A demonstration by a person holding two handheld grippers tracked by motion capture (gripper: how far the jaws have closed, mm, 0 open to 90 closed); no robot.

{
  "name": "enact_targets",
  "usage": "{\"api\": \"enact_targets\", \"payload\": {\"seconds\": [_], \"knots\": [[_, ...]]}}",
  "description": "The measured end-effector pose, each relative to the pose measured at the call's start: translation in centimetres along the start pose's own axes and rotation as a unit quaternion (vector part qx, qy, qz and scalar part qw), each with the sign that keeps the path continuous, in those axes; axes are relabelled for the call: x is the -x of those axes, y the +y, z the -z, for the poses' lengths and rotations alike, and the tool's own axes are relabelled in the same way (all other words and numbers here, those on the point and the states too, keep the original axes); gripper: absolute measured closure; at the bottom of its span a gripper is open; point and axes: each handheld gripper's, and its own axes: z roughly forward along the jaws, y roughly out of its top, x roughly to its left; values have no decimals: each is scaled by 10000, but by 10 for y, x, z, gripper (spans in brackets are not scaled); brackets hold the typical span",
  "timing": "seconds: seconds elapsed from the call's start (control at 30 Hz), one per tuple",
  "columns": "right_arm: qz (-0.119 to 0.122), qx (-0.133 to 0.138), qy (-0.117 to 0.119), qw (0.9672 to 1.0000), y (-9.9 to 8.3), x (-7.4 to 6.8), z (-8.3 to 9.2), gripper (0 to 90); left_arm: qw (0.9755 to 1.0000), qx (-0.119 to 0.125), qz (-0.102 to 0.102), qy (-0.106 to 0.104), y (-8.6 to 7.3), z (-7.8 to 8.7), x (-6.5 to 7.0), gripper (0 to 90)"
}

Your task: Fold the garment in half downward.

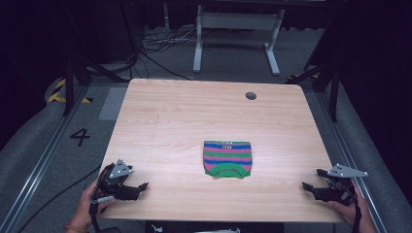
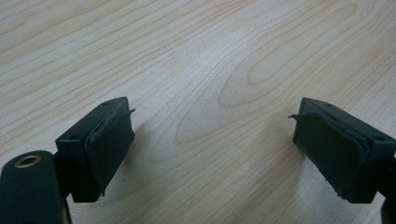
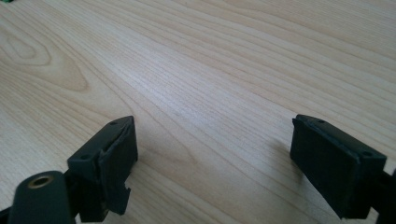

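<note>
So the little striped sweater [image 1: 227,158] is lying flat near the middle of the wooden table [image 1: 165,116], a bit toward the person's side (pink, blue and green bands, green collar facing the near edge). The left gripper [image 1: 140,189] sits at the near left corner, the right gripper [image 1: 309,179] at the near right, both well apart from it. Jaws spread wide on both, only bare wood between them.

There is one wooden table [image 1: 160,126], one folded striped garment [image 1: 227,158] in pink, green and blue lying on it, one round grey grommet hole [image 1: 250,95] near its far edge, and two hand-held grippers, the left gripper [image 1: 138,190] and the right gripper [image 1: 311,180].
</note>
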Motion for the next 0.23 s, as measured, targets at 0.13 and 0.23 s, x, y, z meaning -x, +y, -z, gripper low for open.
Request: {"api": "enact_targets", "payload": {"seconds": [0.13, 0.23], "knots": [[-16, -2, -22, 10000, 0, 0, 0, 151, 10000, -5, 11, 8, 0, 0, 0, 117], [-12, 2, -24, 10000, 0, 0, 0, 151, 10000, -8, 23, 17, 0, 0, 0, 117]]}}
